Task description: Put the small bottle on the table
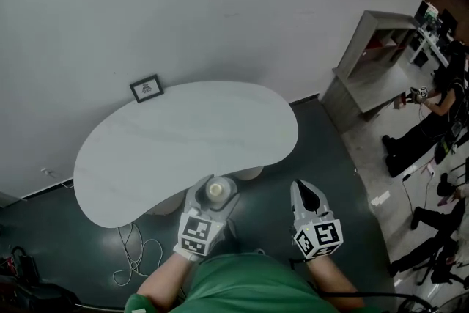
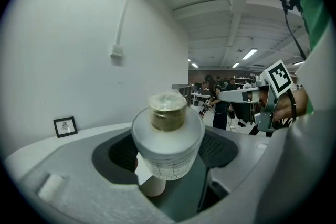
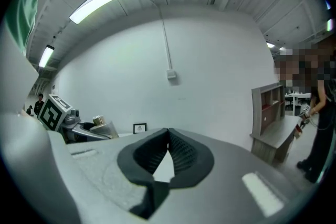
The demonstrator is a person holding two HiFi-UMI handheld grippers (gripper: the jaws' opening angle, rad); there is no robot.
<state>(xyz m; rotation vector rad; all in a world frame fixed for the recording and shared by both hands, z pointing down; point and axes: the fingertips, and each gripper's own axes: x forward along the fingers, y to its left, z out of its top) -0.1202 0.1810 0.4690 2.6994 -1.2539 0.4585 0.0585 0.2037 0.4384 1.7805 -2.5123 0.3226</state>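
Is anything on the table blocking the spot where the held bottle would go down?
Nothing visible does. The left gripper holds the bottle at the table's near edge, and the top ahead is bare; the only item, a small picture frame, stands at the far edge.

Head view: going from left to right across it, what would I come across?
Picture frame → bottle → right gripper → shelf → person

White kidney-shaped table (image 1: 183,132) — small framed picture (image 1: 146,89) upright at far left edge.
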